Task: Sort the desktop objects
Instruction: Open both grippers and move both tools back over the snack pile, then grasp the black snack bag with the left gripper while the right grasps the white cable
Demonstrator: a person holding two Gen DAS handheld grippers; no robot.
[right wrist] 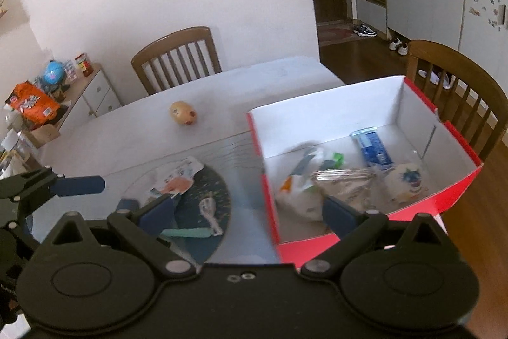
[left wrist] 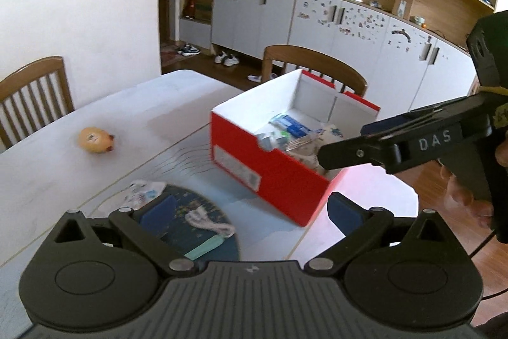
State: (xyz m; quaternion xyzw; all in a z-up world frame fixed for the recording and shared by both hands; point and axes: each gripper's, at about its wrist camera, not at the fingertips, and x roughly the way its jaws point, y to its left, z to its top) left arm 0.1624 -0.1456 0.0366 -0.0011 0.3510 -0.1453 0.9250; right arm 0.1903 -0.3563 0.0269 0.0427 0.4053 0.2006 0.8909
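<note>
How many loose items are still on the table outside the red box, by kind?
Yellow egg-shaped toy: 1
Crumpled printed white wrapper: 1
White coiled cable: 1
Teal flat stick: 1
Total: 4

red box (right wrist: pixel 365 231) walls block, open top

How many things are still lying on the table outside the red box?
4: a yellow toy far off alone, a crumpled packet, a white cable and a green stick on the dark mat; the tongs may hide more.
</note>
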